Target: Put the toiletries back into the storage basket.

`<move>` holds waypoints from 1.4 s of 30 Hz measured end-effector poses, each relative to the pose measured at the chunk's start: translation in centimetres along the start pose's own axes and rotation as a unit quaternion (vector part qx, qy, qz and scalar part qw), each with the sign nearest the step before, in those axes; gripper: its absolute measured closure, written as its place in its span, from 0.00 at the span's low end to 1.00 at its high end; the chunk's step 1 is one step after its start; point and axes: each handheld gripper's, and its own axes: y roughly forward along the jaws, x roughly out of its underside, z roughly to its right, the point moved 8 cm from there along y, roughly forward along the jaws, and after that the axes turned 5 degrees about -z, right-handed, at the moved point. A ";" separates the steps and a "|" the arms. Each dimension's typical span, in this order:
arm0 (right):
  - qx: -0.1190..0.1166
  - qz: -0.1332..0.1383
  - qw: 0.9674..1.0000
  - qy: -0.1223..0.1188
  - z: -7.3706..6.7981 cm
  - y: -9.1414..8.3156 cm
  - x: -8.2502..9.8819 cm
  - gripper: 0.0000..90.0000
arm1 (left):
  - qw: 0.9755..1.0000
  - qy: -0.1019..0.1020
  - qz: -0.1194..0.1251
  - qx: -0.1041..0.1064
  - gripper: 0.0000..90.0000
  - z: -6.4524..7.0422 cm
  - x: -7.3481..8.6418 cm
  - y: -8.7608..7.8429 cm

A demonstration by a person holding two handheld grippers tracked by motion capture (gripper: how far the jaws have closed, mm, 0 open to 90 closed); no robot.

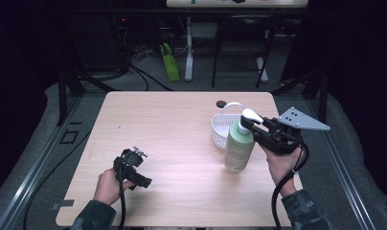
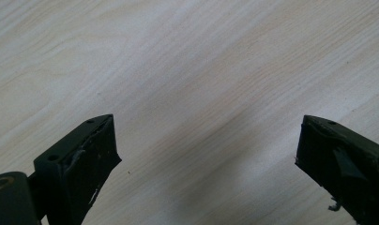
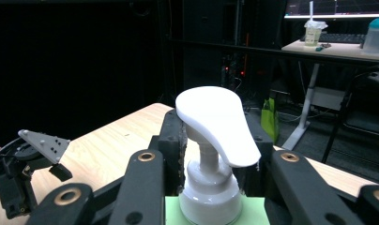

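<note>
black jaws of the right tongs rise closest to the lens in the right gripper view, clamped on the neck of a pale green pump bottle just under its white pump head. in the high view the same right tongs reach in from the right, gripping the pump bottle at its collar, the body hanging upright close over the right half of the bench; whether its base touches the wood cannot be told. no brand, label or writing can be read on the bottle from any angle. just behind it sits a white slatted basket with a thin arched handle, and a small dark disc lies on the bench beyond the basket. the left tongs, held in the person's left hand, rest low near the front left of the bench, well apart from the bottle; in the left gripper view their jaws stand wide apart with bare pale wood between them, gripping nothing
</note>
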 end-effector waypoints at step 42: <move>0.046 0.040 0.998 -0.009 3.6 -3.3 -4.9 0.75 | 1.000 0.009 -0.010 -0.010 0.06 0.0 0.1 0.3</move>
